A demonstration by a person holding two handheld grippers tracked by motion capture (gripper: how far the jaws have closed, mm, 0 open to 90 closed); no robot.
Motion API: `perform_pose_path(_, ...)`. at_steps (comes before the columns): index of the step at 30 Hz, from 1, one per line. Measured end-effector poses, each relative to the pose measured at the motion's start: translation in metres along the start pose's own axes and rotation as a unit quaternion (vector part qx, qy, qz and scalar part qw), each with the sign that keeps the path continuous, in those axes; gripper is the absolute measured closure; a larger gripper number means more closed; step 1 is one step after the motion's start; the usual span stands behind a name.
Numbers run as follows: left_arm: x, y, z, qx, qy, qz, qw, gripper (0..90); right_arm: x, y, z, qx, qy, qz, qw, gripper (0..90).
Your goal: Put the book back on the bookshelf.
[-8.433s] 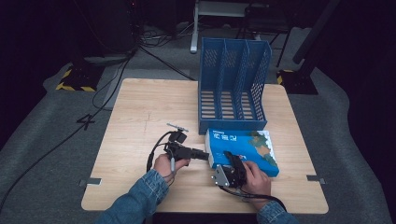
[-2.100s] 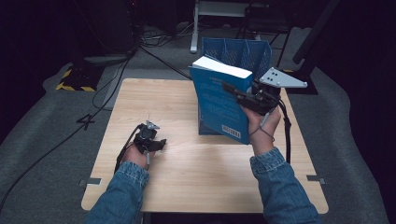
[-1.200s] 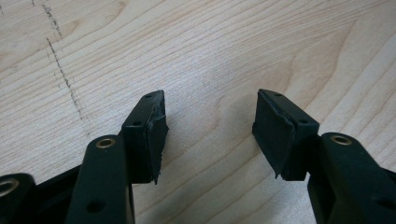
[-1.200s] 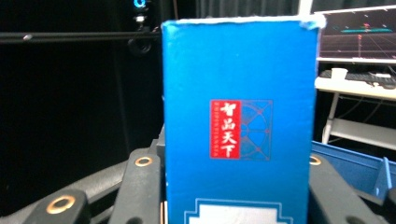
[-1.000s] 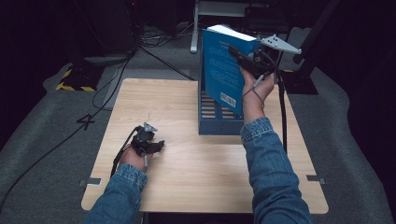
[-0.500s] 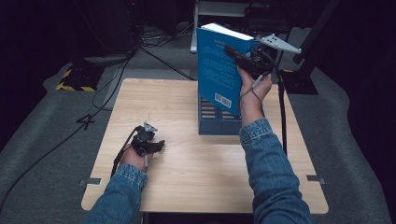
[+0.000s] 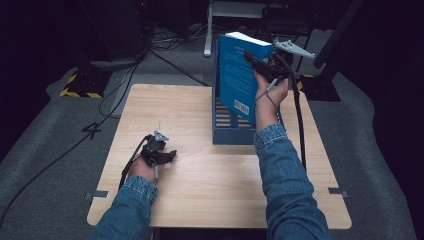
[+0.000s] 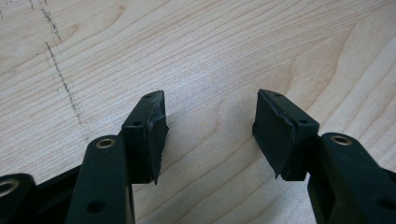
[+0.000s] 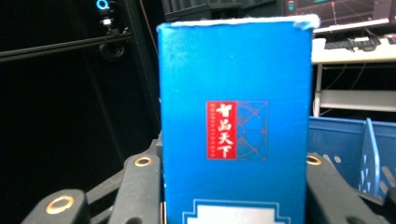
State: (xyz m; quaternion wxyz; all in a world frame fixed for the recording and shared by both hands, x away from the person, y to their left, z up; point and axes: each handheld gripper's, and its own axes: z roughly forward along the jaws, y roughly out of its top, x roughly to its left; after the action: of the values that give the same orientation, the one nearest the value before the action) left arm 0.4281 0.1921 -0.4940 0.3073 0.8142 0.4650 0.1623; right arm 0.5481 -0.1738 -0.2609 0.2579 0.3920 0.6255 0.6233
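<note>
Wooden table (image 7: pixel 200 200), bare around the left gripper (image 7: pixel 159 152), which rests low on the boards at the near-left, jaws spread wide with only wood grain between them; pads (image 8: pixel 156 133) grip nothing. Faint pencil-like marks on the wood in the left gripper view.

Blue magazine file rack (image 7: pixel 227 125) stands upright at the table's far edge, right of centre. It is a slotted organiser with vertical dividers; one divider (image 9: pixel 371 154) and the perforated wall show in the right gripper view. The compartments that can be seen look empty, though most of the inside is screened by the book and the forearm.

Blue book (image 7: pixel 240 80) is held upright in the air above the rack's top, well clear of the tabletop, white page edge up, barcode low on the cover facing the high camera. The right gripper (image 7: pixel 264 64) is clamped on it; in the right gripper view the spine (image 9: pixel 236 126), with a red label of Chinese characters, sits between the two jaws.

Book's lower end is cut off in the right gripper view. Probably not yet inside any slot; the high view is too oblique to be sure.

Dark floor, cables and a metal stand (image 7: pixel 210 30) behind.
</note>
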Motion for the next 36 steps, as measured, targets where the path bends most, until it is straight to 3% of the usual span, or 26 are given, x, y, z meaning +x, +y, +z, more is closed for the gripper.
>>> perform_pose_path(1,0.000,0.000,0.000,0.000,0.000,0.000,1.0000,44.1,-0.002,-0.002,0.006,0.002,-0.007,0.015,0.9999,60.8)
perform_pose_path(7,0.000,0.000,0.000,0.000,0.000,0.000,1.0000,44.1,-0.002,-0.006,0.021,0.009,-0.032,0.021,0.9992,60.7)
perform_pose_path(16,0.000,0.000,0.000,0.000,-0.001,0.003,1.0000,44.1,0.009,-0.023,0.054,0.033,-0.034,0.023,0.9986,60.4)
perform_pose_path(20,0.001,0.001,0.001,-0.001,-0.002,0.005,1.0000,44.0,0.017,-0.035,0.065,0.041,-0.046,0.000,0.9981,60.0)
perform_pose_path(24,-0.001,0.002,0.002,0.001,-0.004,0.006,1.0000,44.1,0.024,-0.045,0.068,0.035,-0.057,-0.003,0.9978,59.6)
perform_pose_path(29,-0.002,0.003,0.002,0.002,-0.003,0.007,1.0000,44.1,0.034,-0.058,0.080,0.063,-0.076,-0.035,0.9945,59.0)
perform_pose_path(34,-0.001,0.003,0.002,0.001,-0.005,0.010,0.9999,44.1,0.034,-0.077,0.092,0.103,-0.089,-0.034,0.9902,58.6)
perform_pose_path(36,-0.002,0.003,0.002,0.001,-0.004,0.009,1.0000,44.0,0.032,-0.081,0.091,0.089,-0.083,-0.020,0.9924,58.5)
